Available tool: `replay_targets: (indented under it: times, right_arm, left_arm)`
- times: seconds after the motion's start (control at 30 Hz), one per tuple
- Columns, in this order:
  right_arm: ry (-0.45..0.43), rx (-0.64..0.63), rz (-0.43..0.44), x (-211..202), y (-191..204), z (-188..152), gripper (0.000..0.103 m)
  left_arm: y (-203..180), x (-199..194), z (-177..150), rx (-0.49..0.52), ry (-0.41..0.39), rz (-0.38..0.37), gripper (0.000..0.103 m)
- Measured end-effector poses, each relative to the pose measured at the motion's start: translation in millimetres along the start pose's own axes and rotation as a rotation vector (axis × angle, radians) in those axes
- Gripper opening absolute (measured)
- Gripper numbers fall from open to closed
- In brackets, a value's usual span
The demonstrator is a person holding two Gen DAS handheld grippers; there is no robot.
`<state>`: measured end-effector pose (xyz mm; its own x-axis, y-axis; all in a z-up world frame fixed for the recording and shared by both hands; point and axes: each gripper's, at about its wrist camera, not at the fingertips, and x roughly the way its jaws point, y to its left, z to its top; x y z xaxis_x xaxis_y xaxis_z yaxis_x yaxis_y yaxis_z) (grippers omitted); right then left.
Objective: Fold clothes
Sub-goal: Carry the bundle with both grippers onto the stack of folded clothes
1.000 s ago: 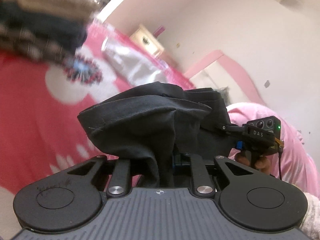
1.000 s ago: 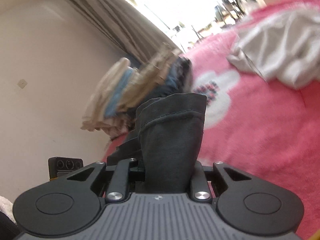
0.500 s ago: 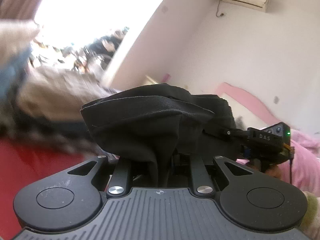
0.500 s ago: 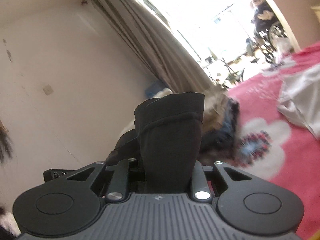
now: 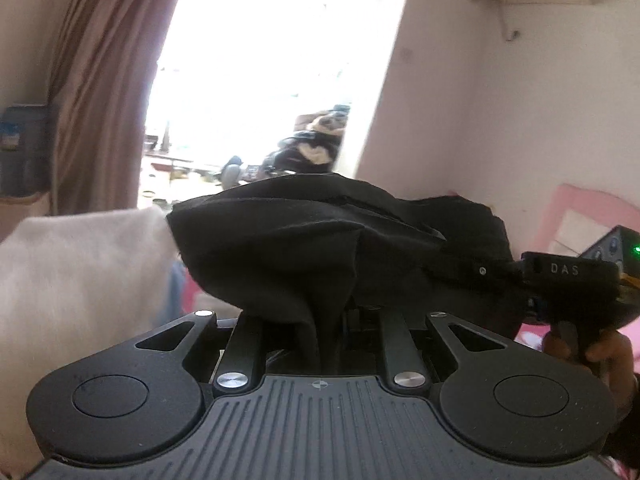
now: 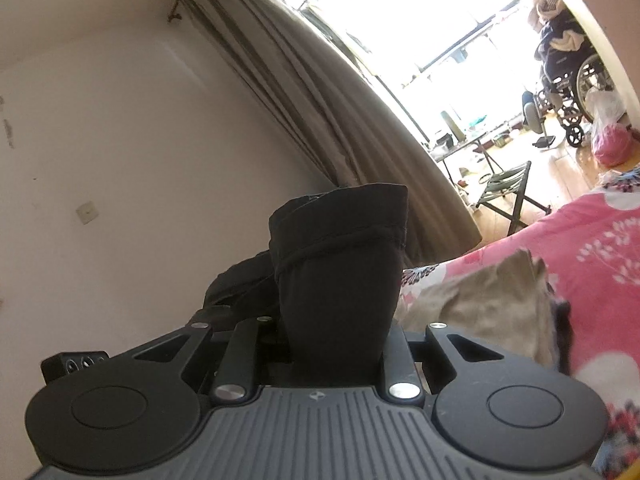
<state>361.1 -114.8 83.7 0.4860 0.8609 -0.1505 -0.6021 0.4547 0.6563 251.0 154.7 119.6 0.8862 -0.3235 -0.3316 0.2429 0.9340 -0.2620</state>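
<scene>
Between the 2 fingers of the left gripper (image 5: 320, 316), a bunched fold of the black garment (image 5: 304, 248) is clamped, the rest billowing toward 12 and 2 o'clock. The right gripper (image 6: 332, 328) likewise pinches a thick upright roll of it, standing at 12 o'clock above the pink blanket (image 6: 600, 240).

Ahead of the left tool (image 5: 320, 320), the black garment (image 5: 320, 240) bulged over its jaws and blocked the low forward path. Left of the garment, a pale stack of folded clothes (image 5: 80, 280) stood close, leaving little passage there. Right of the garment, the right tool (image 5: 568, 276) and the hand (image 5: 600, 356) gripping it filled the gap. Above the garment the air lay open. Right of the garment in the right wrist view, a tan garment (image 6: 480, 308) lay on the pink bed (image 6: 600, 248).
</scene>
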Motion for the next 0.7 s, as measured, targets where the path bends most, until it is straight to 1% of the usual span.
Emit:
replay_targets:
  times: [0.17,0.27,0.33,0.37,0.4,0.43,0.47,0.5,0.53,0.6,0.67,0.7]
  right_arm:
    - [0.023,0.019,-0.028,49,-26,22,0.022]
    - [0.044,0.006,-0.063,73,-39,31,0.022]
    - [0.057,-0.009,-0.097,88,-49,34,0.023]
    - [0.063,-0.011,-0.117,96,-54,35,0.025]
    - [0.068,-0.015,-0.15,105,-61,35,0.03]
    - [0.069,-0.025,-0.198,113,-67,35,0.041]
    - [0.064,-0.047,-0.261,119,-72,34,0.046]
    - [0.055,-0.061,-0.31,124,-76,33,0.053]
    - [0.046,-0.074,-0.358,128,-80,34,0.057]
    - [0.032,-0.095,-0.437,134,-89,36,0.062]
    - [-0.008,-0.108,-0.485,131,-93,41,0.064]
    - [-0.048,-0.103,-0.488,122,-93,44,0.064]
  left_arm:
    - [22,36,11,-0.025,0.04,0.04,0.016]
    - [33,56,13,-0.034,0.062,0.068,0.016]
    - [40,72,12,-0.033,0.094,0.101,0.022]
    - [42,80,11,-0.031,0.111,0.132,0.031]
    - [44,86,9,-0.03,0.123,0.166,0.04]
    - [45,88,9,-0.032,0.129,0.2,0.042]
    - [45,90,9,-0.033,0.134,0.229,0.043]
    - [47,92,9,-0.034,0.131,0.241,0.043]
    - [48,91,7,-0.03,0.116,0.25,0.043]
    - [47,87,6,-0.028,0.085,0.263,0.045]
    - [47,82,6,-0.035,0.056,0.266,0.046]
    - [47,79,5,-0.039,0.04,0.27,0.046]
